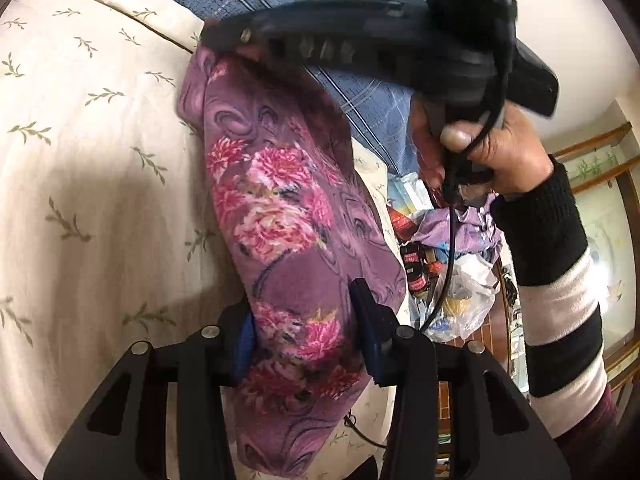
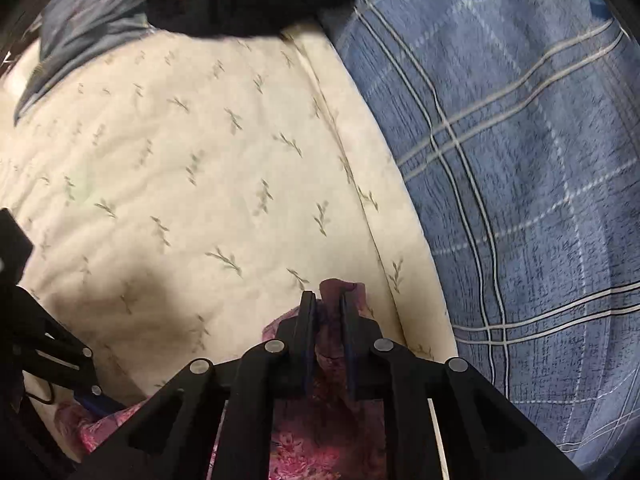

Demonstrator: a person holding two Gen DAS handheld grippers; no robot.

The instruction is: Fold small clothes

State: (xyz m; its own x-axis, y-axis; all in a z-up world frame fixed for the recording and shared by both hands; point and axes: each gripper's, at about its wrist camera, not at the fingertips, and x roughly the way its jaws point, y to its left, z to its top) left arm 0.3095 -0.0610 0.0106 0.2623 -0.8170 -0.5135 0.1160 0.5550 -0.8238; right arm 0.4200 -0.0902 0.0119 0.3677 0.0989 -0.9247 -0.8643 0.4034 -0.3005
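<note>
At far left lies the cream bedsheet printed with small olive sprigs [image 1: 100, 152]. Over it stretches the purple garment with pink flowers [image 1: 280, 208]. My left tongs [image 1: 306, 344] stand partly open, pads pressing its near end. My right tongs [image 2: 328, 312], nearly closed, pinch its far end. Rightward lies a blue plaid quilt [image 2: 520, 160]. I can read no lettering anywhere.

The garment [image 1: 288, 216] lay stretched along the bed's [image 1: 92, 168] right edge, between the left gripper [image 1: 306, 336] at its near end and the right gripper [image 2: 328, 320] at its far end; a quilt [image 2: 520, 160] lay beyond
</note>
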